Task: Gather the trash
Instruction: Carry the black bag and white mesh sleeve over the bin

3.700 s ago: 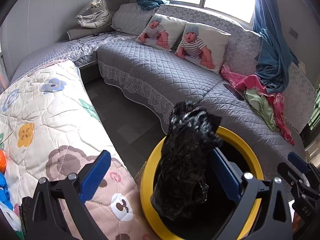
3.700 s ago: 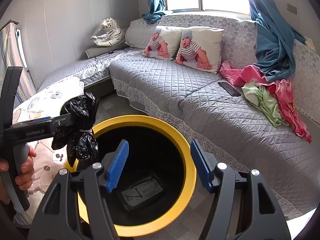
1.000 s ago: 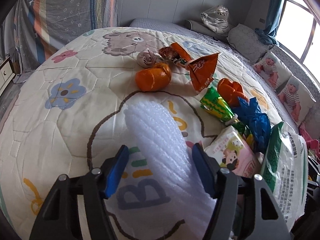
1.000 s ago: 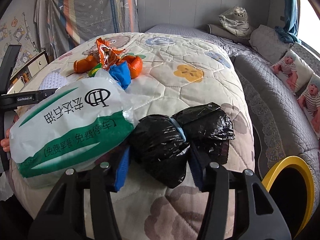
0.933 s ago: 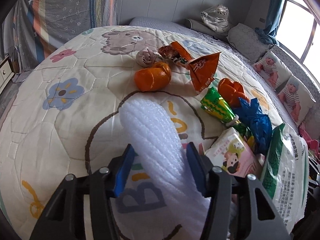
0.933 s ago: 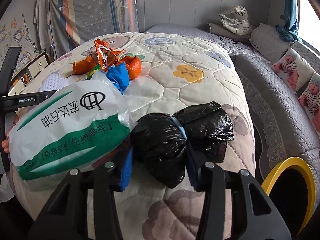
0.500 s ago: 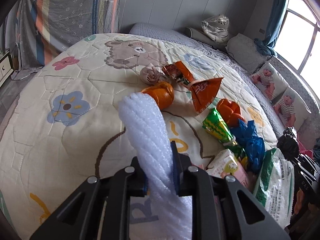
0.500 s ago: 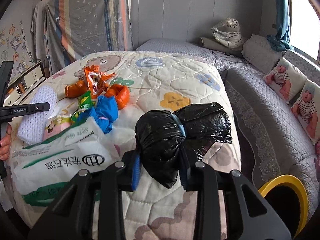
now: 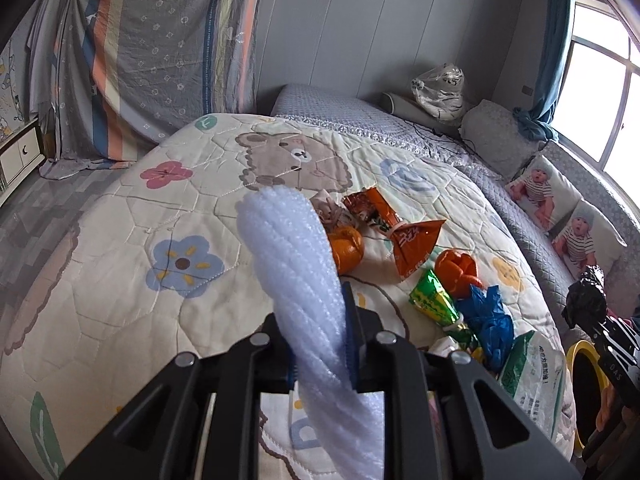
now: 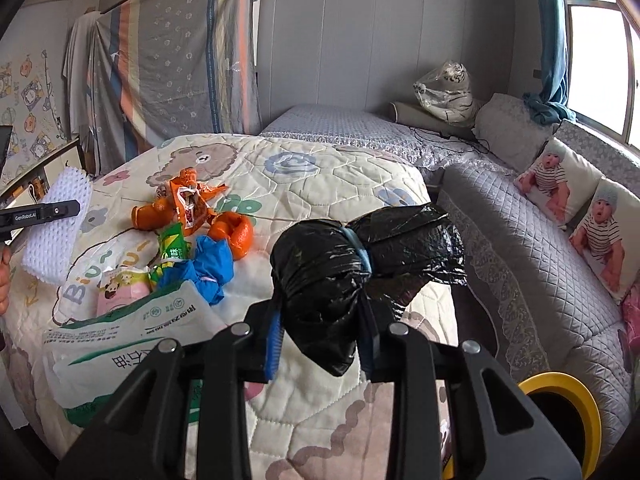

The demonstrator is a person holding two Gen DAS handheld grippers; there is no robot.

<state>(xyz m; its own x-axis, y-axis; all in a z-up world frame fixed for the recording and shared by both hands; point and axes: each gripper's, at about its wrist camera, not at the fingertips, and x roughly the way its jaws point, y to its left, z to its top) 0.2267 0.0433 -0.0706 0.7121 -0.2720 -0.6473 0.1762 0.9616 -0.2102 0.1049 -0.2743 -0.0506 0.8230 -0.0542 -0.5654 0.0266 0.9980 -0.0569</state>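
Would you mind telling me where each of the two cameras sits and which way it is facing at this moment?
Left wrist: rides the left gripper, looking along its fingers over the quilted bed; it is shut on white foam netting.
Right wrist: rides the right gripper, facing the bed and grey sofa; it is shut on a black bag.
Shared: orange wrapper, blue bag, yellow-rimmed bin, and each other's gripper.

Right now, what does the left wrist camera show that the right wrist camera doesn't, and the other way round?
Only the left wrist view shows the left tool clamped on the white foam net up close. Only the right wrist view shows the right tool gripping the black bag, plus cartoon stickers on the wall. Both show the quilt, orange peels, the blue bag and the yellow bin.
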